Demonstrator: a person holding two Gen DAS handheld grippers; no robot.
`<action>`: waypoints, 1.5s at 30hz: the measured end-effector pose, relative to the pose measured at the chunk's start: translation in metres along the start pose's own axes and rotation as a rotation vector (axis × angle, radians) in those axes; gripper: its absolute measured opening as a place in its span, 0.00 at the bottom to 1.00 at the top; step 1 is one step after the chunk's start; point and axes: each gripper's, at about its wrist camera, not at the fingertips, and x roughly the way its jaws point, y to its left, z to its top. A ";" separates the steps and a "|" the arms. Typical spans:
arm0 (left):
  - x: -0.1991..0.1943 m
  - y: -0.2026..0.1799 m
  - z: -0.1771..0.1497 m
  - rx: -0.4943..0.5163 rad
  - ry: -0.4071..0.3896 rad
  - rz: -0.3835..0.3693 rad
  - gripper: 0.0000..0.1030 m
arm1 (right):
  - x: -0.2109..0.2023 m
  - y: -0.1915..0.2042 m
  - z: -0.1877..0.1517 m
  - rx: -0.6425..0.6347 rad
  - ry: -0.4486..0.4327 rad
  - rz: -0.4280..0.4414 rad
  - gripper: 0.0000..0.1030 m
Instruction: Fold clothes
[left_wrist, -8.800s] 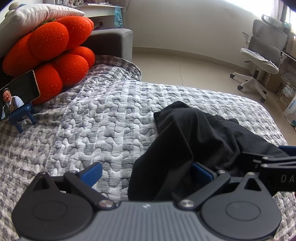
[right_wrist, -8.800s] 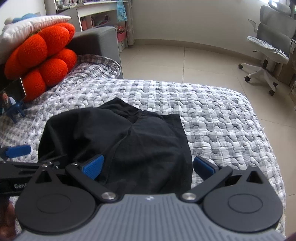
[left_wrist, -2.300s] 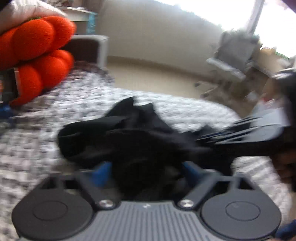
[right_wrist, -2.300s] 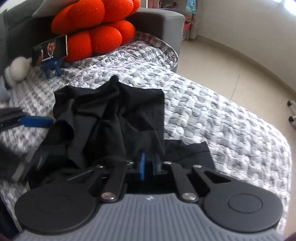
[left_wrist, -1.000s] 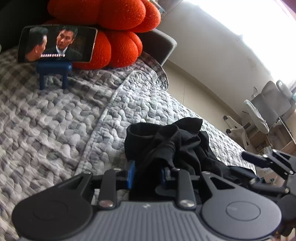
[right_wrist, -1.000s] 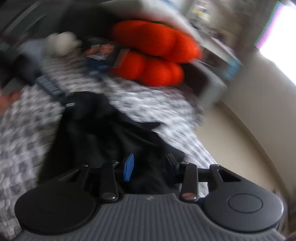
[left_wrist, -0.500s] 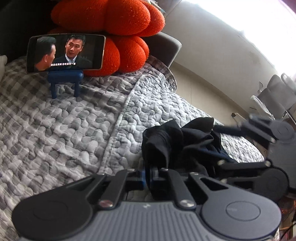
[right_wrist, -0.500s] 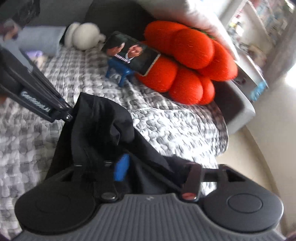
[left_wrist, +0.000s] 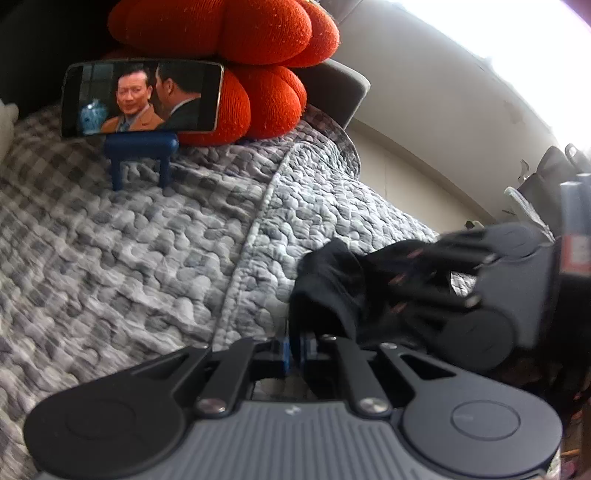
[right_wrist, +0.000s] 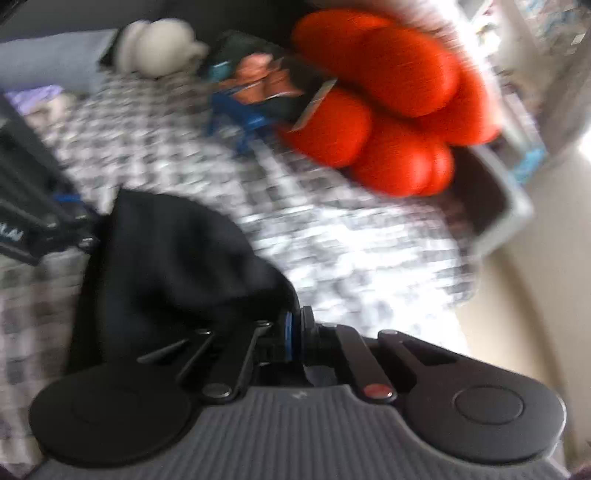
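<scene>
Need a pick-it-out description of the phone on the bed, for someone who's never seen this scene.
Find the big orange cushion at the head of the grey quilt. The phone leans against it, landscape, on a small blue stand. It is the only lit screen, playing video.

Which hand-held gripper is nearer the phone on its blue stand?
Left. The left hand-held gripper faces the phone across the quilt, pinching the black garment; the right hand-held gripper sits farther out.
</scene>
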 end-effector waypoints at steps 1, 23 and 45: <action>0.000 -0.002 0.000 0.008 -0.001 -0.005 0.05 | -0.007 -0.006 -0.001 0.018 -0.015 -0.044 0.03; 0.022 -0.071 -0.027 0.317 0.107 -0.195 0.75 | -0.134 -0.155 -0.146 0.694 0.136 -0.698 0.03; 0.065 -0.104 -0.041 0.250 0.225 -0.312 0.11 | -0.180 -0.161 -0.158 0.731 0.031 -0.782 0.03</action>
